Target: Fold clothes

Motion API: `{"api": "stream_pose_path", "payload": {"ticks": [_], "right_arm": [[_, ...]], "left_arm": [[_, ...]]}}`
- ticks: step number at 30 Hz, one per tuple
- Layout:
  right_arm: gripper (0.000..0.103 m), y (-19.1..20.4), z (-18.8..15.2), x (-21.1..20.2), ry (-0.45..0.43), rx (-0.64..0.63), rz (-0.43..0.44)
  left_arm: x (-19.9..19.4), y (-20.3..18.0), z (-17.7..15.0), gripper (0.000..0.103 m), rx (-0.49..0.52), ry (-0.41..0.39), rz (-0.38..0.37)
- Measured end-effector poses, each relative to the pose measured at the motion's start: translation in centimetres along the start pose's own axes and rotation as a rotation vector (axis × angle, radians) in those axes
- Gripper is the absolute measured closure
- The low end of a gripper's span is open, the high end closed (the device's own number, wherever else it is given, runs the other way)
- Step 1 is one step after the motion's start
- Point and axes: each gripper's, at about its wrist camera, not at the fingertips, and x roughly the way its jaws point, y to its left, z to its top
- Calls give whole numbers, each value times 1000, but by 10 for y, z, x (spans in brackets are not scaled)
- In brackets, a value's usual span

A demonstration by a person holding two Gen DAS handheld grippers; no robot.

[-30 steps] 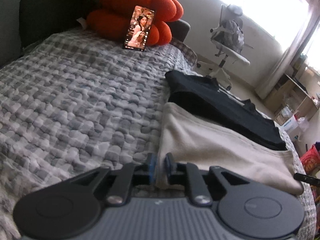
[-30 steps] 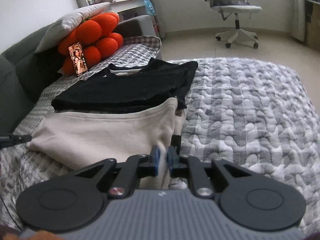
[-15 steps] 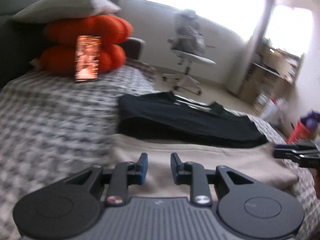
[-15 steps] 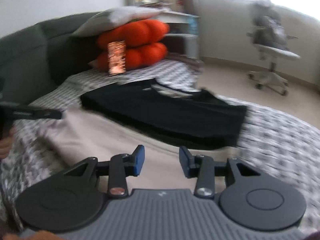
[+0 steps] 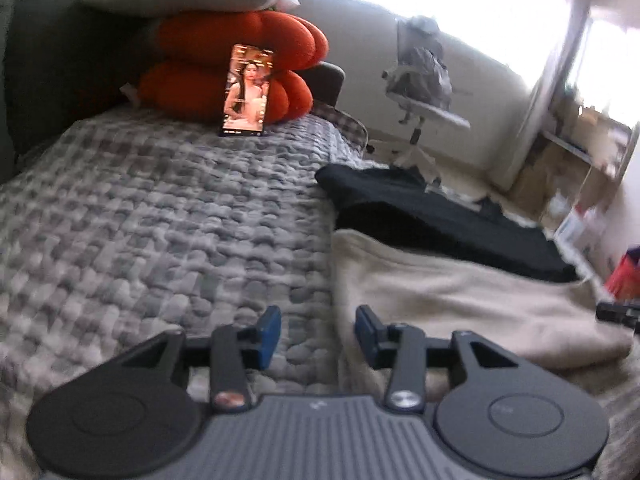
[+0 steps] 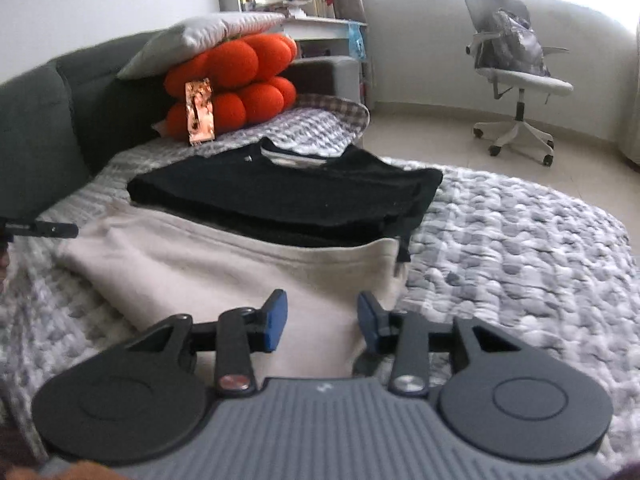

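Fold clothes, hazards at this stage. A beige garment (image 6: 208, 264) lies folded flat on the quilt (image 6: 520, 248) of the bed, its far edge touching a folded black shirt (image 6: 288, 196) that lies beyond it, nearer the orange cushions (image 6: 236, 84); the left claw (image 5: 316, 330) hangs over the beige garment's left corner, its jaws opening, one pad over bare quilt and the other over cloth, nothing pinched between them; the right claw (image 6: 322, 322) hangs over the garment's right end, jaws apart and empty, the cloth lying flat below them. Risks, as judged from this layout: the corners are released, so a low pass of either claw could snag the top layer and drag the fold open; a regrasp taken too deep could catch the quilt along with the cloth, since the left claw straddles the garment's edge; the two garments touch, so lifting or sliding the beige one could rumple the black shirt's near edge, or carry it along; uneven lift between the two claws would skew the fold line; the phone (image 5: 248, 90) propped on the cushions stands well apart and seems out of danger.
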Motion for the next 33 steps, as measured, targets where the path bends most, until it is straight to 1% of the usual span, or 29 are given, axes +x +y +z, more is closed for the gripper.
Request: {"api": "stream_pose_path", "payload": {"ticks": [2, 5, 7, 10, 12, 16, 18, 19, 21, 23, 26, 29, 33], "right_arm": [[59, 4, 0, -8, 2, -15, -14], [59, 6, -1, -16, 17, -18, -28], [59, 6, -2, -23, 23, -6, -29], [59, 5, -1, -28, 53, 17, -18], [59, 3, 0, -29, 97, 70, 2], [59, 0, 2, -28, 216, 199, 46], [59, -6, 2, -29, 243, 279, 106], [57, -11, 2, -29, 254, 328, 128], [57, -23, 0, -27, 284, 444, 168], [57, -37, -6, -22, 307, 563, 196], [57, -51, -16, -16, 334, 709, 229], [59, -57, -23, -17, 353, 780, 241], [58, -59, -25, -22, 348, 822, 247]], "left_arm": [[-6, 0, 3, 61, -20, 20, -13], [-10, 0, 7, 61, -54, 79, -54], [-14, -3, 9, 61, -58, 105, -84], [-20, -10, 11, 59, -35, 135, -136], [-19, -10, 12, 57, -58, 182, -172], [-13, 1, 11, 58, -184, 273, -207], [-11, 9, 10, 58, -245, 318, -226], [-9, 13, 10, 58, -278, 342, -234], [-5, 23, 6, 58, -360, 376, -256], [-2, 32, 2, 58, -439, 390, -286], [-1, 40, -4, 58, -525, 398, -321], [2, 49, -12, 58, -610, 407, -342], [3, 58, -16, 58, -699, 404, -366]]}}
